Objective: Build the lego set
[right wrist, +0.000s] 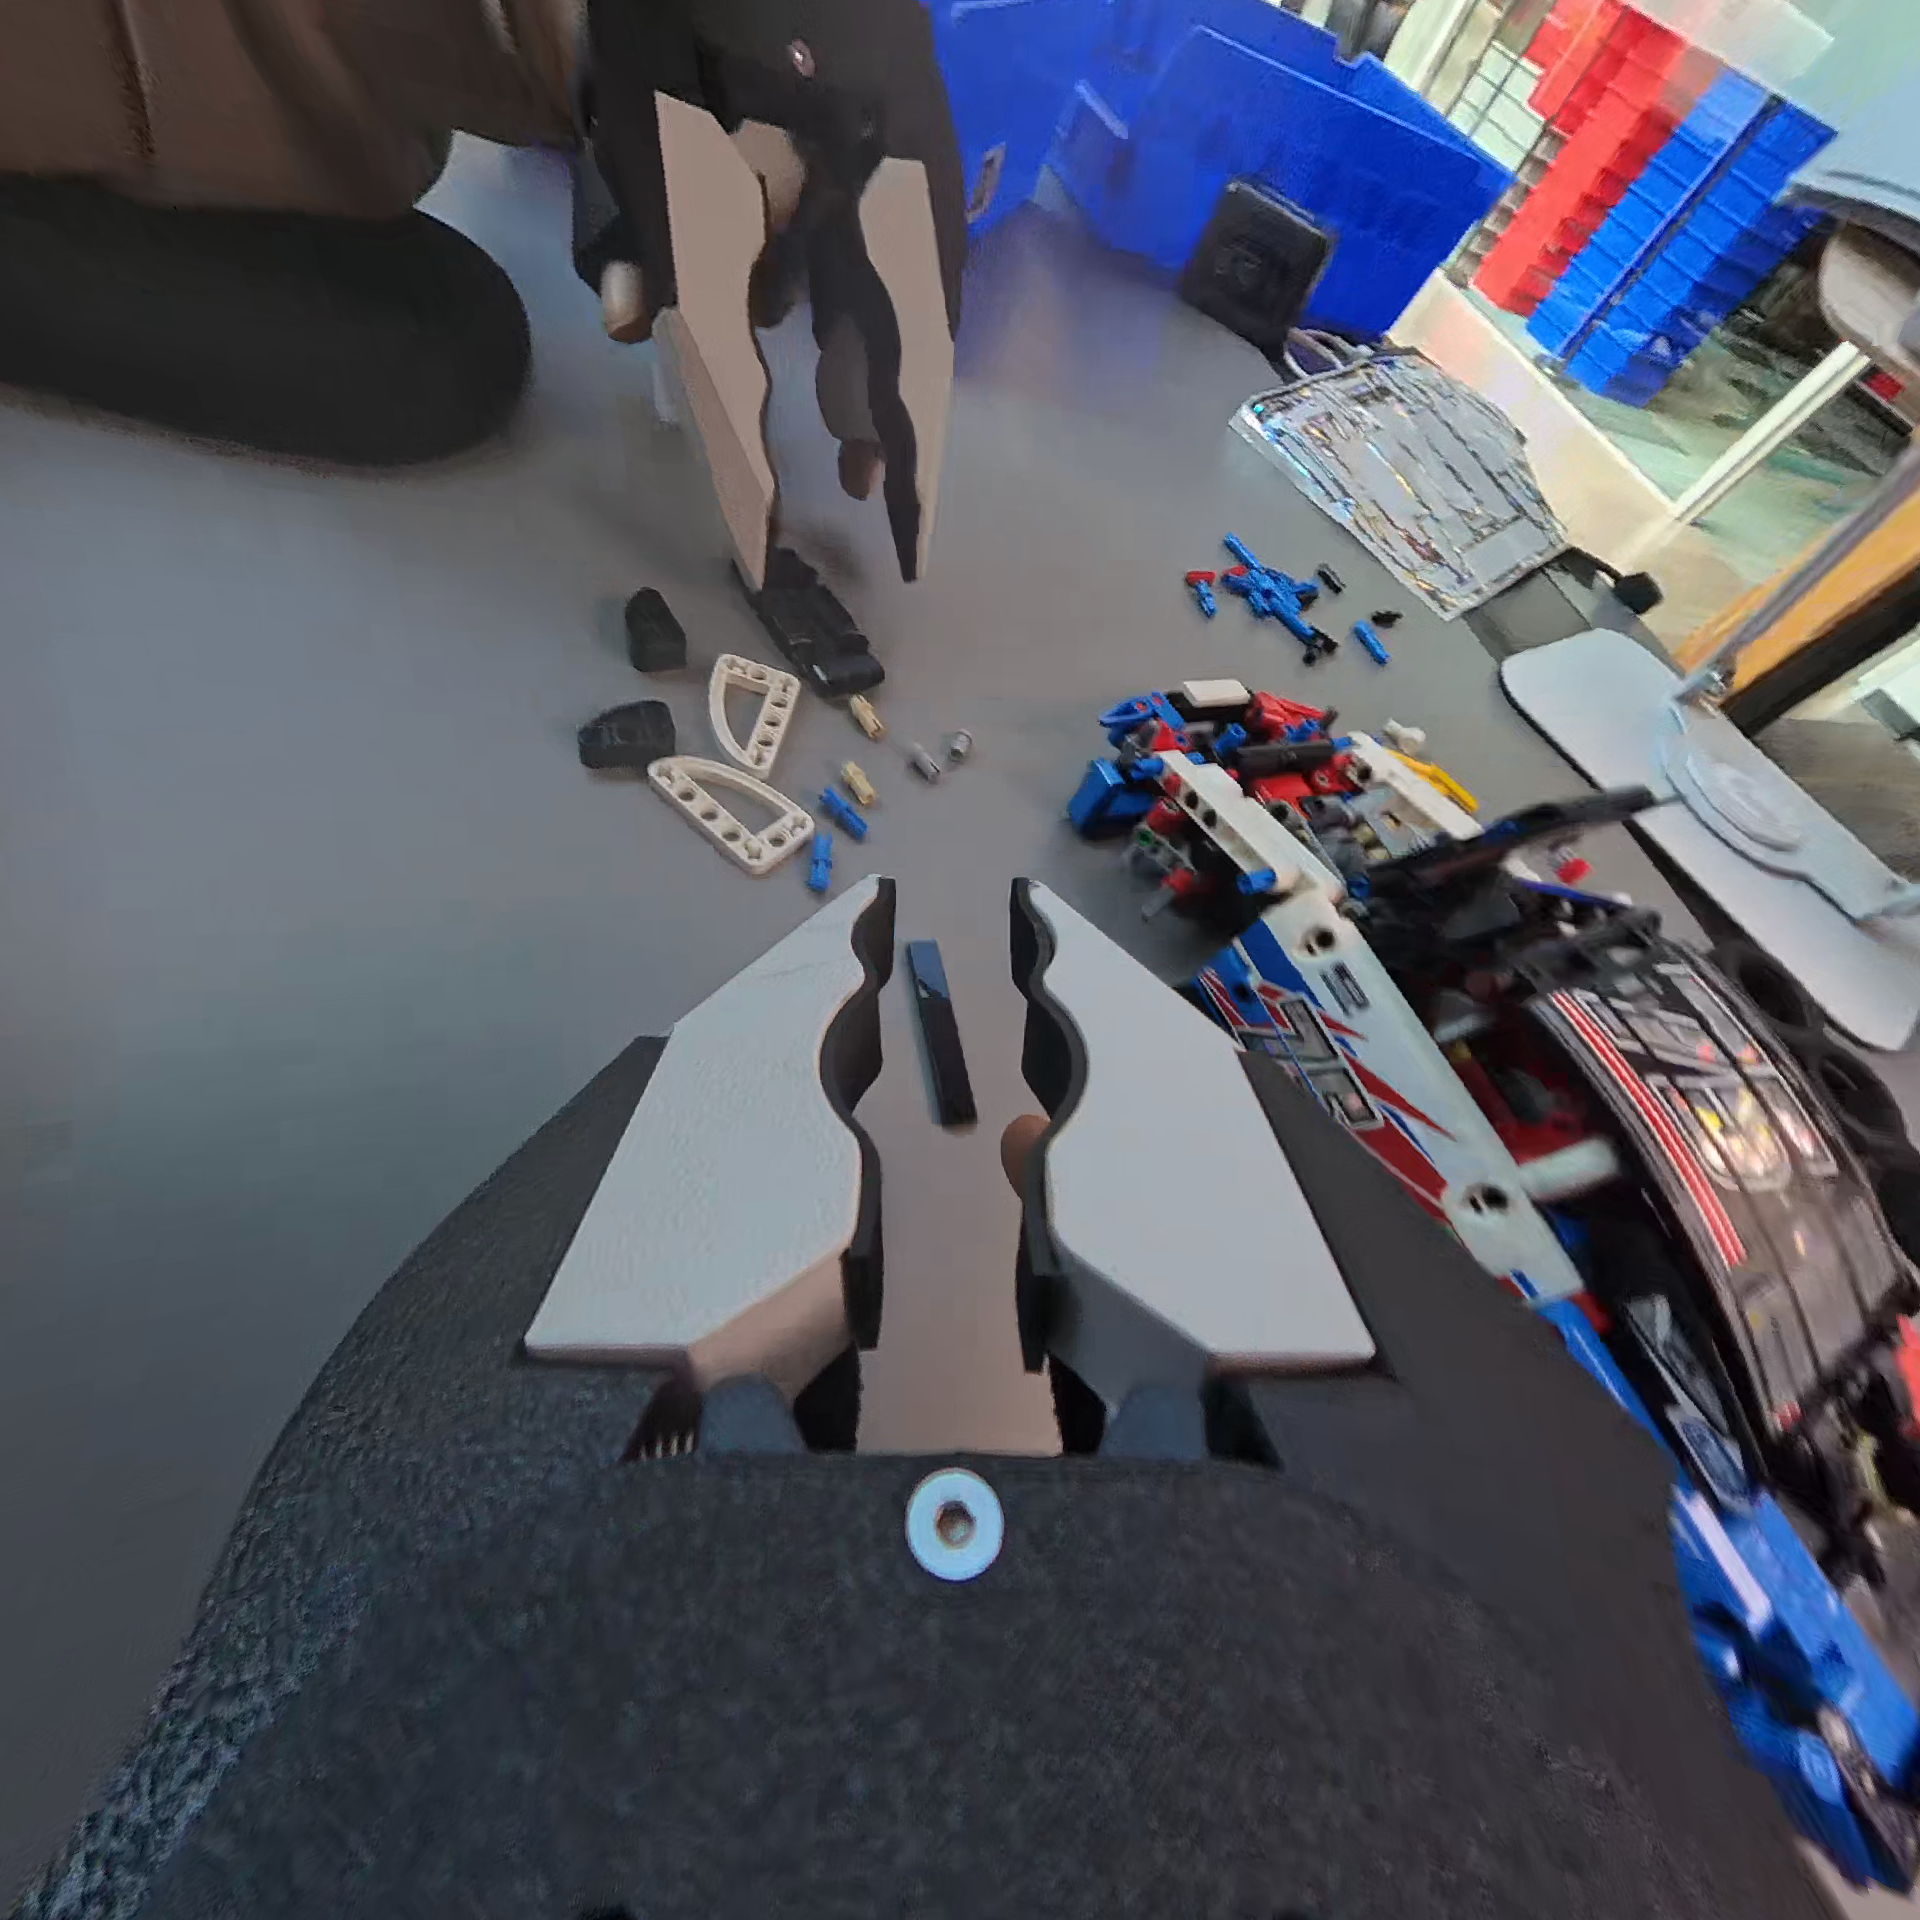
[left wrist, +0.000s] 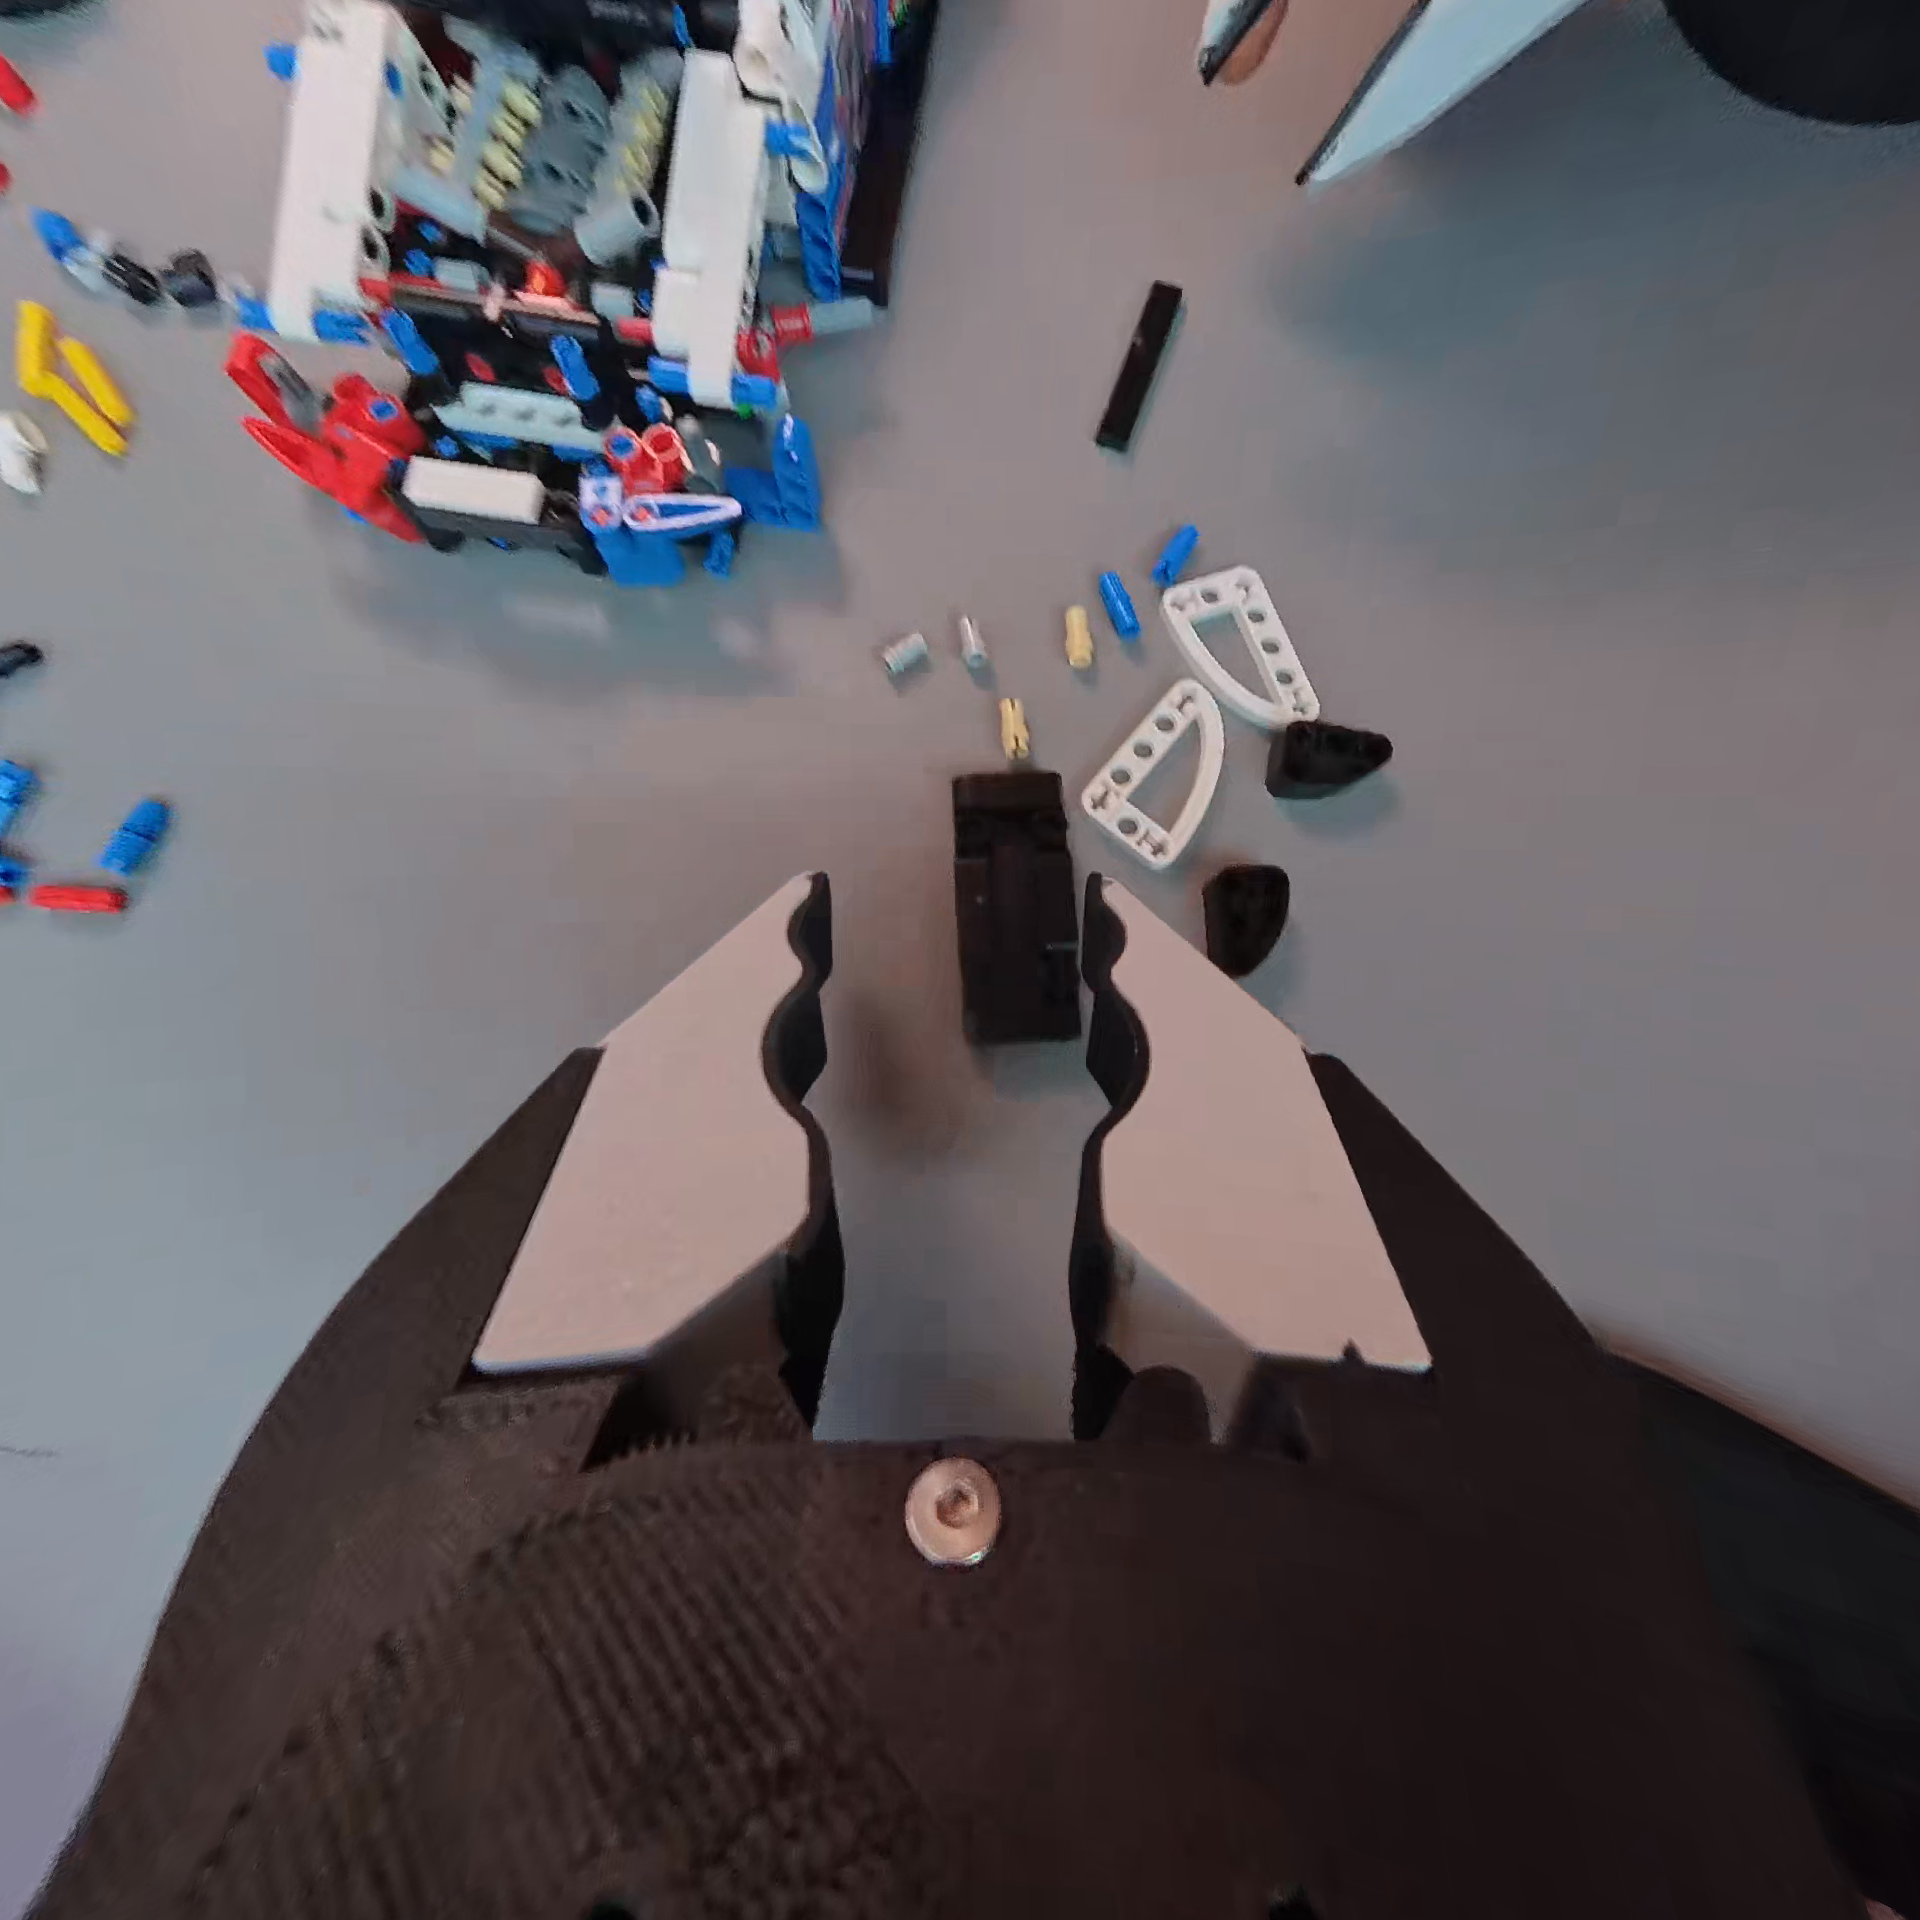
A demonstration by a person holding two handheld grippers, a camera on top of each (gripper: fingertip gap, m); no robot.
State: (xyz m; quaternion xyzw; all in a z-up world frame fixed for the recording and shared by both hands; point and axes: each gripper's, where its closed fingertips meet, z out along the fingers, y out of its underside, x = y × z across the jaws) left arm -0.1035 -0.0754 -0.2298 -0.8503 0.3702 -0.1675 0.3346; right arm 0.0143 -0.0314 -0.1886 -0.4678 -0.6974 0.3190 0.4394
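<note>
The part-built lego car (left wrist: 540, 291) stands at the upper left of the grey table; it also shows in the right wrist view (right wrist: 1351, 935), at the right. My left gripper (left wrist: 956, 894) is open over a black block assembly (left wrist: 1013, 914) that lies on the table between its fingers, close to the right finger. My right gripper (right wrist: 953, 904) is open and straddles a thin black beam (right wrist: 940, 1034) lying flat on the table, touching neither finger. The left gripper (right wrist: 836, 571) and the block (right wrist: 816, 623) also show far off in the right wrist view.
Two white curved frames (left wrist: 1242, 644) (left wrist: 1153, 774), two small black pieces (left wrist: 1325, 758) (left wrist: 1247, 914) and several blue, tan and grey pins (left wrist: 1078, 634) lie right of the block. Loose bricks (left wrist: 73, 379) lie at the left edge. A clear plastic bag (right wrist: 1403, 478) and blue crates (right wrist: 1247, 135) stand beyond.
</note>
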